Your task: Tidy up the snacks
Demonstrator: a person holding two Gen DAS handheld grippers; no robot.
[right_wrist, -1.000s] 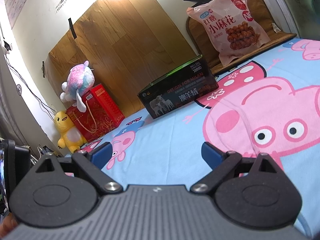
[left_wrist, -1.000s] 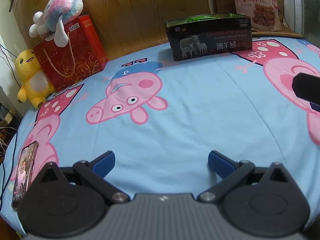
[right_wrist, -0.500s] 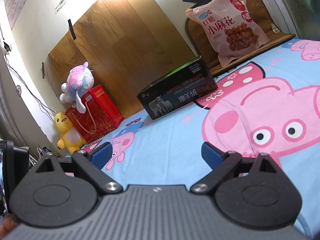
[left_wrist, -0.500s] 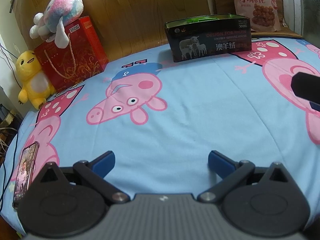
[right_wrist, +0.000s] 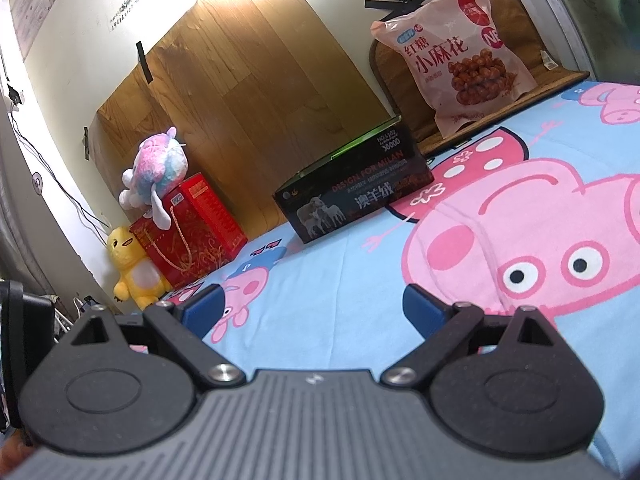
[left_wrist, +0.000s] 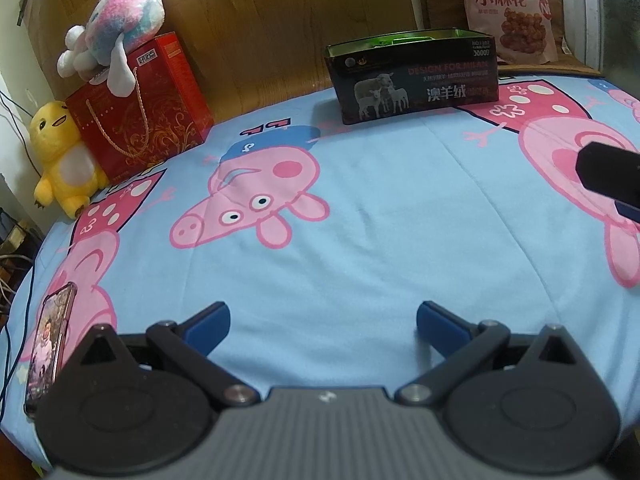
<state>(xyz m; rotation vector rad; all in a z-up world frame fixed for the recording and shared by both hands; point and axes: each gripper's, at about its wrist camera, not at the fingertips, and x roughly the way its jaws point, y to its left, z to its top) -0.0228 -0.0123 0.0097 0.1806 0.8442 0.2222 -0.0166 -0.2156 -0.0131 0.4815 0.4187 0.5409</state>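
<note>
Left wrist view: the left tongs (left_wrist: 323,320) hover low over a bed sheet (left_wrist: 380,232) of soft light-blue cloth printed with pink cartoon pigs. Their blue-padded fingers are spread wide with nothing between them. At the right edge of the bed, a black part of the right tongs (left_wrist: 610,178) pokes into view. Along the far edge of the bed stands an open-topped black box (left_wrist: 414,74), rectangular, with a picture of sheep and the words "DESIGN FOR MILAN" above Chinese characters. Behind it, at the far right corner, a glossy pink snack bag (left_wrist: 508,4) stands upright on a brown woven mat, printed with Chinese writing and a picture of brown twisted bites. At the far left corner sits a red gift box (left_wrist: 148,108) with gold scrollwork and a rope handle. A fluffy pink and blue plush (left_wrist: 120,36) lies on top of it, and a yellow duck plush (left_wrist: 62,156) leans beside it. A phone (left_wrist: 50,340) with a lit screen lies at the near left edge.

Right wrist view: the right tongs (right_wrist: 312,312) are also held low above the sheet, tilted, fingers wide apart and holding nothing. The black box (right_wrist: 356,196) sits ahead by the wooden panel (right_wrist: 248,92), with the snack bag (right_wrist: 456,68) propped behind and to its right.
</note>
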